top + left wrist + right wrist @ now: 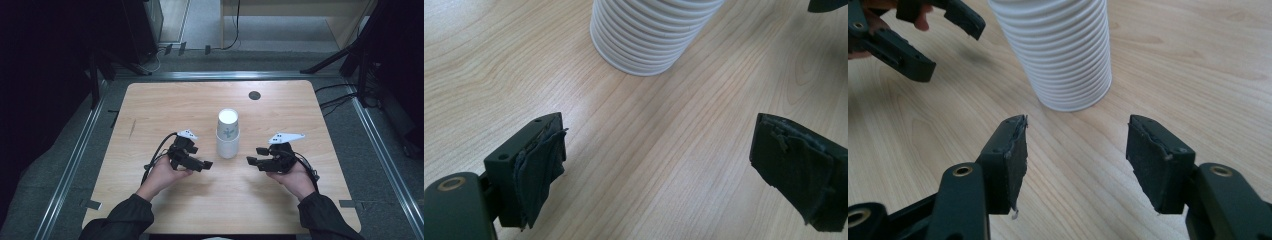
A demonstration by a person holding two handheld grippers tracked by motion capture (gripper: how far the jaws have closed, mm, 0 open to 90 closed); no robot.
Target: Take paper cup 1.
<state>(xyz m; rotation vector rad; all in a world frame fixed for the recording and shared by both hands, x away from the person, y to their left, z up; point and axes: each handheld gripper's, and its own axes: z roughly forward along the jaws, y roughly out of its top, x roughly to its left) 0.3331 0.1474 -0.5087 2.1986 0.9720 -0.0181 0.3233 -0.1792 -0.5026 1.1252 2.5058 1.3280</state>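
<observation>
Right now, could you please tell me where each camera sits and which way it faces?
High view: above the person's side, looking forward and down on the table; the cup stack stands mid-table, with both forearms, the left gripper and the right gripper below it.
Left gripper view: rides the left gripper, looking past its open jaws at the stack's base.
Right gripper view: rides the right gripper, jaws open, facing the stack; the left gripper shows beyond.
All views share the cup stack and tabletop.

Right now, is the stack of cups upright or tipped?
Upright. The stack of cups stands mouth-down on the table, its closed bottom facing up.
</observation>
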